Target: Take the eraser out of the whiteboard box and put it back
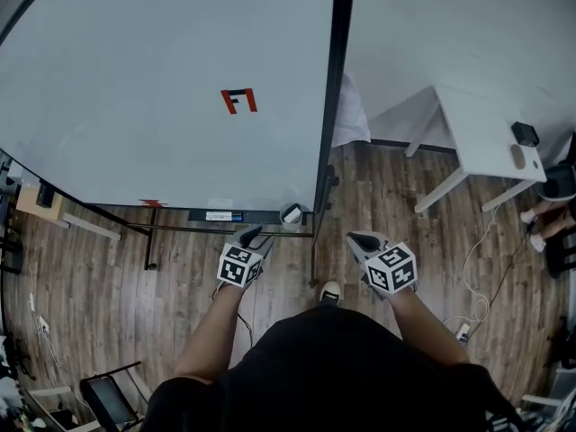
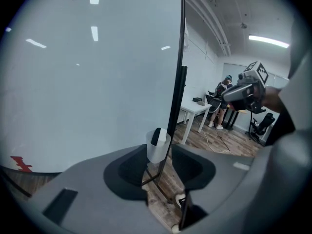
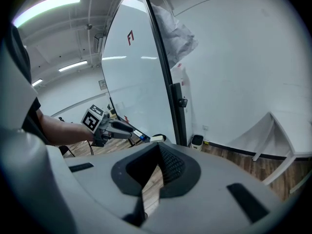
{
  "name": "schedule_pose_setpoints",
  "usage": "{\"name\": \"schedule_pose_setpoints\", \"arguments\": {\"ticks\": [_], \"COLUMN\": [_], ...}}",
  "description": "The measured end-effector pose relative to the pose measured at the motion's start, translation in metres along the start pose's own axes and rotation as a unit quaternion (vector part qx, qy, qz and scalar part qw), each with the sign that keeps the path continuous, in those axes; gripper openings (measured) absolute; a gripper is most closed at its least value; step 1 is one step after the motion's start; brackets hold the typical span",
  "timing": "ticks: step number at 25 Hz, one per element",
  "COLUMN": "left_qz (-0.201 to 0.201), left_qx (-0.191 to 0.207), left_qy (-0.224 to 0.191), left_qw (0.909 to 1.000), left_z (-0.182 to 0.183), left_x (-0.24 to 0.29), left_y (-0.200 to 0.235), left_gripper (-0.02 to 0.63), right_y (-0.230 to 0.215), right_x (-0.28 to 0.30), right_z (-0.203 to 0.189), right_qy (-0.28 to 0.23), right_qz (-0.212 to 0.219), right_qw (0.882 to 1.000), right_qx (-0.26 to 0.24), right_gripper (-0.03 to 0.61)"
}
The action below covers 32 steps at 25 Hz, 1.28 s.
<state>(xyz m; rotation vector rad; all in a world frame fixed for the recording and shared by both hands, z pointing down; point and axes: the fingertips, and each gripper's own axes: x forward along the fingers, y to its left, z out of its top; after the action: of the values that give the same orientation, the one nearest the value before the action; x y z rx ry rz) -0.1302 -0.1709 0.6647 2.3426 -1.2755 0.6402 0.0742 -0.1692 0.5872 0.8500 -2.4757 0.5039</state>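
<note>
A small white whiteboard box (image 1: 291,213) hangs at the lower right corner of the big whiteboard (image 1: 162,79), beside its black frame post. In the left gripper view the box (image 2: 157,151) stands just beyond my jaws, and the dark eraser (image 2: 156,136) sticks up out of it. My left gripper (image 1: 252,237) (image 2: 159,156) is open and empty, a short way below and left of the box. My right gripper (image 1: 363,240) (image 3: 155,152) hangs to the right of the post, open, with only the wooden floor showing between its jaws. The right gripper view also shows the left gripper (image 3: 130,129) near the board's tray.
The board's marker tray (image 1: 216,215) and stand legs (image 1: 148,246) run left of the box. A white table (image 1: 486,133) stands at the right, with a cable (image 1: 479,306) on the floor near it. A person (image 2: 224,89) stands far behind. A small white bin (image 3: 196,141) sits by the wall.
</note>
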Motion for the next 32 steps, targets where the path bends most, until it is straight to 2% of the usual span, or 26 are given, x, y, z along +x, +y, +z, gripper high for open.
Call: {"name": "schedule_pose_setpoints", "arguments": {"ticks": [6, 20, 32], "left_qz": [0.007, 0.014, 0.017], "left_qx": [-0.007, -0.01, -0.008], "left_qy": [-0.014, -0.013, -0.033], "left_qw": [0.9999, 0.9998, 0.9993], "left_z": [-0.012, -0.037, -0.037], "left_x": [-0.023, -0.057, -0.077], "left_y": [0.004, 0.002, 0.003], "left_gripper": [0.147, 0.117, 0.087], "right_y": [0.017, 0.042, 0.053], "right_x": [0.002, -0.003, -0.01], "right_z": [0.0, 0.002, 0.005], "right_qy": [0.002, -0.001, -0.011], "right_qz": [0.008, 0.008, -0.004], "right_qw": [1.0, 1.0, 1.0], "right_qx": [-0.011, -0.025, -0.024], "right_gripper": [-0.005, -0.005, -0.005]}}
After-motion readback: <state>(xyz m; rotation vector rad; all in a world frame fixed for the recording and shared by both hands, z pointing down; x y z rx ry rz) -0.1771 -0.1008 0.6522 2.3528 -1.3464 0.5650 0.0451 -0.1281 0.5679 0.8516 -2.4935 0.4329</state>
